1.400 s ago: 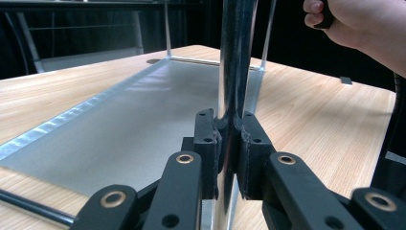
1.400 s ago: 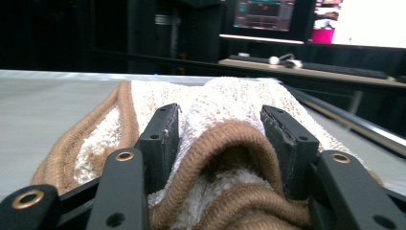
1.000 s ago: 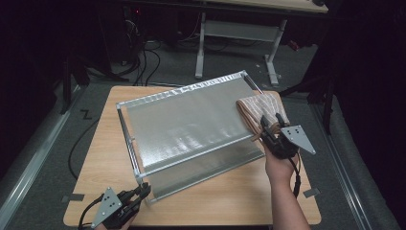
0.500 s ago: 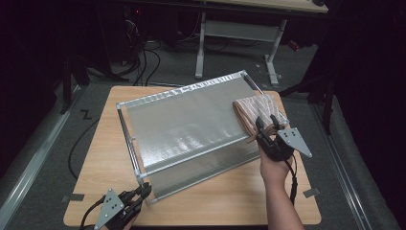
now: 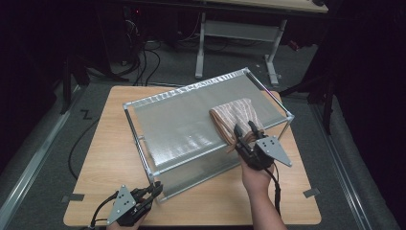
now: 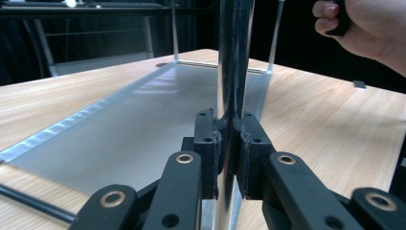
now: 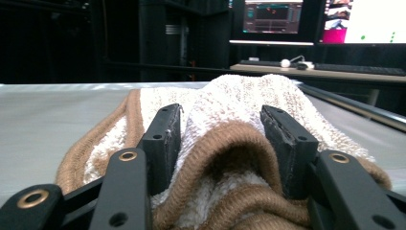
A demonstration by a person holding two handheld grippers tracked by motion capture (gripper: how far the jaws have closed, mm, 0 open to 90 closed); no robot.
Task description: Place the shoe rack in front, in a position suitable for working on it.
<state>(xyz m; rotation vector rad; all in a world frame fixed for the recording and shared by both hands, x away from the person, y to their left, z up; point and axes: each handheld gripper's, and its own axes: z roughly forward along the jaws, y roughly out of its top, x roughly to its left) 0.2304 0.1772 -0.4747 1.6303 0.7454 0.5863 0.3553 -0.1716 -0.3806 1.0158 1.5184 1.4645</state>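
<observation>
One towel [image 5: 235, 119] lies folded on the rack [image 5: 191, 129], its near edge pinched by the right tongs [image 5: 245, 134], which have drawn it leftward, probably spreading it. Left tongs [image 5: 154, 188] clamp the rack's near corner post on the surface [image 5: 105, 153].

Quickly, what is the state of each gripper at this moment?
Left gripper: shut on the upright metal corner post of the mesh-topped frame.
Right gripper: jaws around a fold of the brown-edged white towel; grip cannot be told.

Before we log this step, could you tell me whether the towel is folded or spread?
Folded: the towel lies bunched in layers on the rack.
</observation>
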